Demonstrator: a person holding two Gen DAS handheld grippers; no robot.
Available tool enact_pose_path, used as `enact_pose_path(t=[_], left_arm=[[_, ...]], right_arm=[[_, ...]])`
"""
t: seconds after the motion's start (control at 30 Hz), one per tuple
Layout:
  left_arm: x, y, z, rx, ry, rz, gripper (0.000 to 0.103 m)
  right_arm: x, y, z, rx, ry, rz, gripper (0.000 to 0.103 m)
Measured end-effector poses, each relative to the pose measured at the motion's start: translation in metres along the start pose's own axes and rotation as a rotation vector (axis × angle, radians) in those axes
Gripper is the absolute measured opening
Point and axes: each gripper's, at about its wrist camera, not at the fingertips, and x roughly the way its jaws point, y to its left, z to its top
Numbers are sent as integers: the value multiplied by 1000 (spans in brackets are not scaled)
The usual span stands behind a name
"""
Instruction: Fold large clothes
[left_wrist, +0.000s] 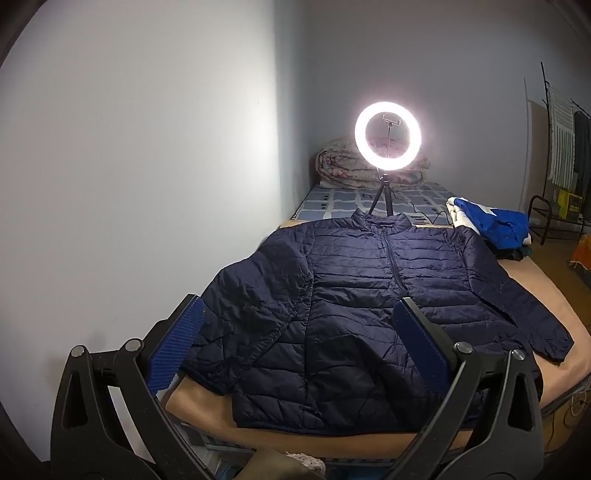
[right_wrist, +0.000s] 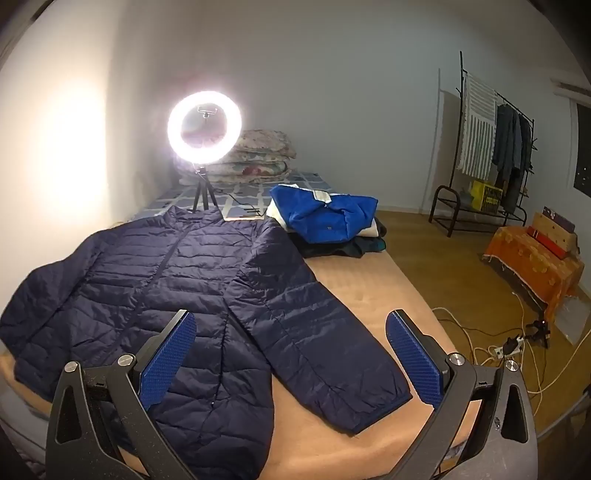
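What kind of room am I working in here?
Most likely a bedroom at home: the navy quilted puffer jacket lies on a bed with a tan cover, folded floral quilts are stacked at its far end, and a black metal clothes rack stands by the wall.

A navy quilted puffer jacket (left_wrist: 354, 295) lies spread flat on the bed (right_wrist: 369, 288), front up and zipped, its stand-up collar pointing toward the far wall. Both sleeves angle out and down from the shoulders, cuffs near the hem. The fabric is puffy and lightly creased, not yet folded.
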Motion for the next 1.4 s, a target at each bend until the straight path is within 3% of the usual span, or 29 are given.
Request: enact_pose_path(t=[1.4], left_arm=[[0,4,2,-14,-6,5,103]], right_arm=[[1,12,4,-5,-11,19,102]])
